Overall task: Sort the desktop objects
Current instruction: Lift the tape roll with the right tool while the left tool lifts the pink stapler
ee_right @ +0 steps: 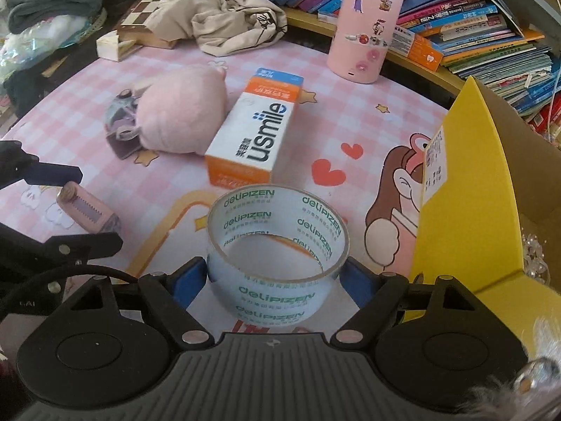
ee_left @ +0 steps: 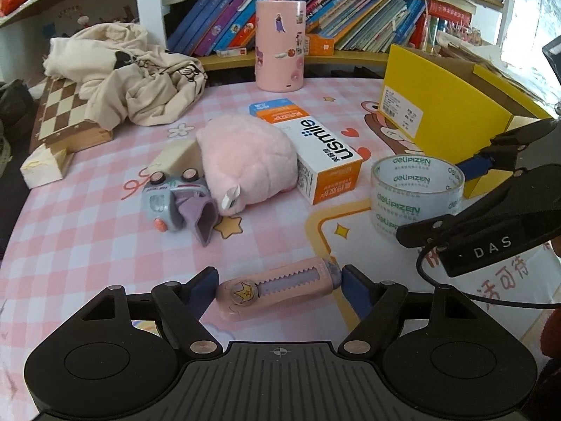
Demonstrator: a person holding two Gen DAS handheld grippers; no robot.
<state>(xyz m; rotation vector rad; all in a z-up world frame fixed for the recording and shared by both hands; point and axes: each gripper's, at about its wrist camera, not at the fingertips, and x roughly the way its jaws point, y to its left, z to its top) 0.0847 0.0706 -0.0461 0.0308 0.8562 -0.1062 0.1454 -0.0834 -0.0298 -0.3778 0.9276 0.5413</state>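
The left gripper (ee_left: 278, 286) straddles a pink utility knife (ee_left: 278, 289) lying crosswise at 6 o'clock in its view. The right blue pad touches the knife's cap end; the left pad sits just beside the butt, so the jaws are wide and the hold cannot be called firm. The knife looks light, rigid and smooth-shelled; gripped end to end it would likely pivot or slip, and a hold across its flat sides would probably be steadier.

The right gripper (ee_right: 275, 275) brackets a roll of clear packing tape (ee_right: 278, 242) standing on its flat edge at 6 o'clock, both pads at or touching the outer wall, jaws spread wide. The roll appears light, stiff enough to resist a squeeze, and slick on its film.

An open yellow cardboard box (ee_right: 466, 189) stands at 3 o'clock of the tape, likely the bin. A usmile carton (ee_right: 254, 133), a pink plush toy (ee_right: 182, 114) and a small toy car (ee_left: 175, 200) lie toward 12 o'clock.

The pink checked desk mat (ee_left: 87, 238) is soft and flat, offering some grip. A pink stickered canister (ee_left: 279, 45), crumpled cream cloth (ee_left: 122, 80), a chessboard box (ee_left: 66, 115) and shelved books (ee_left: 350, 14) crowd the far edge.
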